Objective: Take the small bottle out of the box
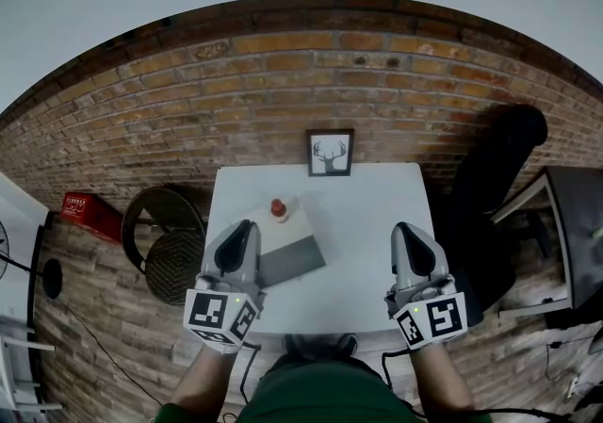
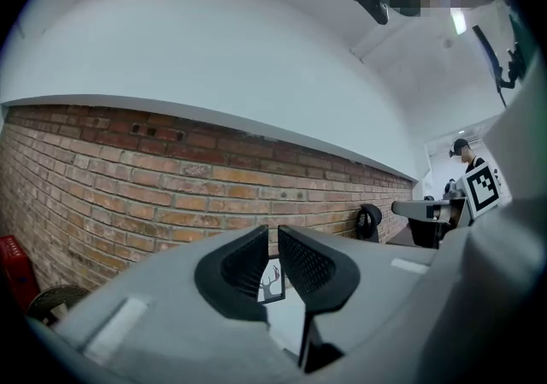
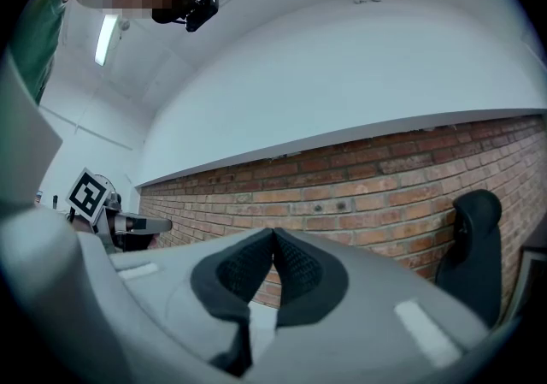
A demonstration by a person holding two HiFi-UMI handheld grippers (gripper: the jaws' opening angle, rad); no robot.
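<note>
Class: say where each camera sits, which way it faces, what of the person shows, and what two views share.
Head view: on the head, steeply down at the white table; left gripper, right gripper, forearms show.
Left gripper view: on that gripper, level toward the brick wall; shut jaws show.
Right gripper view: on that gripper, toward the same wall; shut jaws show.
Shared: deer picture, in head and left gripper views.

The square white tabletop (image 1: 377, 214) carries a flat cardboard box (image 1: 294, 261), part white and part mid-grey, near its left edge. The small bottle (image 1: 279, 210) has a red cap. At the far edge, a black-framed picture (image 1: 330, 152) shows a black stag's head on white. The red-brown brick wall (image 1: 283, 82) has pale mortar lines. The left gripper (image 1: 240, 223) and right gripper (image 1: 407, 228) are grey with black textured pads (their cubes carry black-and-white square markers).
</note>
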